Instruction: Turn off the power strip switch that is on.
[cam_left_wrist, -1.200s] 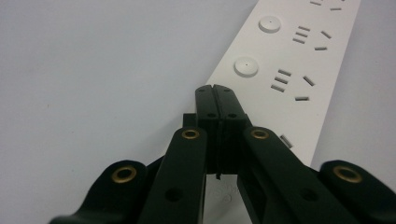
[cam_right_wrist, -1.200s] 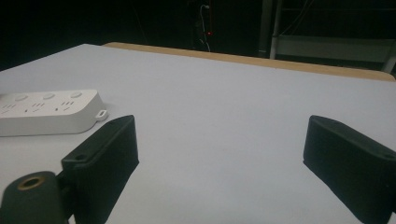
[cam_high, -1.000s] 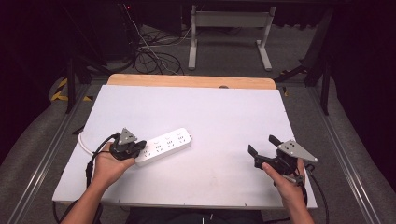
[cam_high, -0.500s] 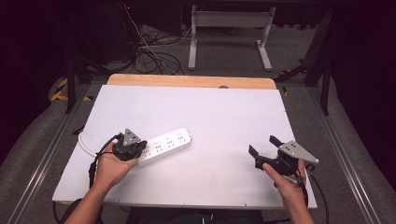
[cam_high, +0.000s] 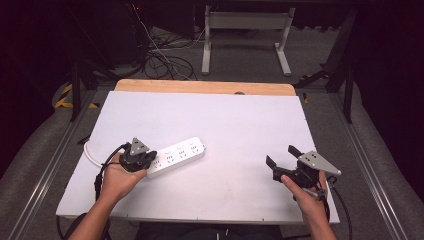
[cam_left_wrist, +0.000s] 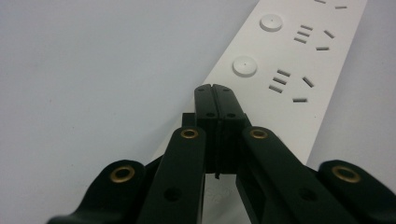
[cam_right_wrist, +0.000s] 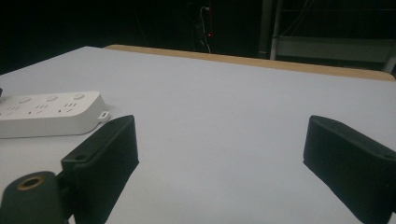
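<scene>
Table (cam_high: 225, 125) in the high view carried one white power strip (cam_high: 177, 154) at lower left, the left gripper (cam_high: 150, 159) over its near end. Left gripper view: jaws pressed together above the strip. Right gripper view: right gripper (cam_right_wrist: 219, 154) spread wide, empty.

Overhead plus two low claw-mounted views

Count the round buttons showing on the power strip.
3 on the power strip in the right tool's view: left, middle, right. More may be hidden beyond the picture's left edge.
</scene>
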